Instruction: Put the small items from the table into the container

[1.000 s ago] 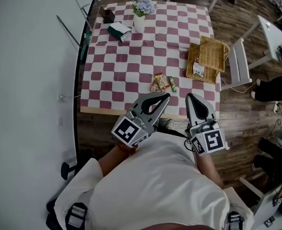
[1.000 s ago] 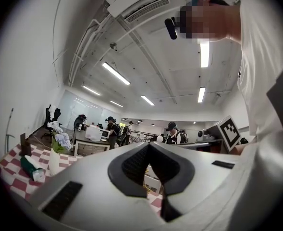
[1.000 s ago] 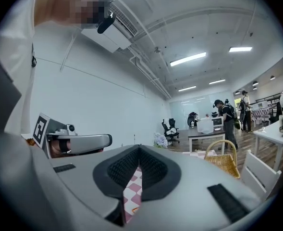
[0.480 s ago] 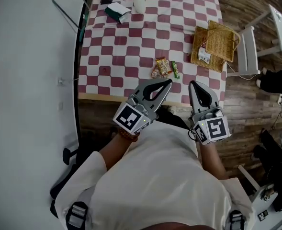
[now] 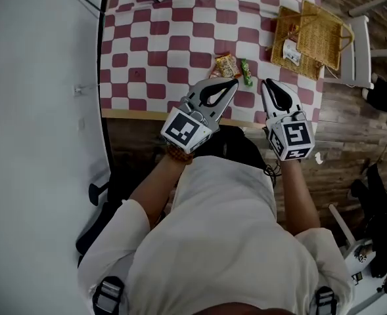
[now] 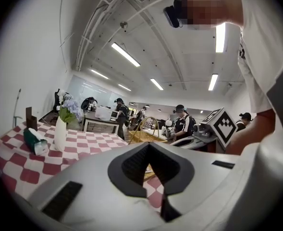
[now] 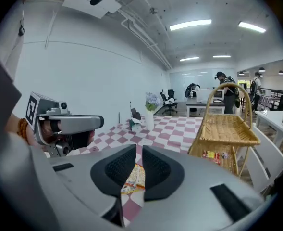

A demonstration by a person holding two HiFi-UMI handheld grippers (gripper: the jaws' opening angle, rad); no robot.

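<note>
Left tongs [image 5: 233,83] and right tongs [image 5: 268,81] had lowered toward the snack packets [image 5: 225,65] on the counter [image 5: 147,58]; left clenched empty, right opening, nothing between.

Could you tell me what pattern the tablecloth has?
The tablecloth is red-and-white checked; head view shows it best.

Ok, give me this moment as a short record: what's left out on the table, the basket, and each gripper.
table: covered by a red-and-white checked cloth
items out: orange snack packet and green packet, side by side near the front edge
container: wicker basket at the table's right side, one packet inside
left gripper: jaws together, empty
right gripper: jaws opening, nothing between them
position: both grippers near the table's front edge, close to the two packets
</note>
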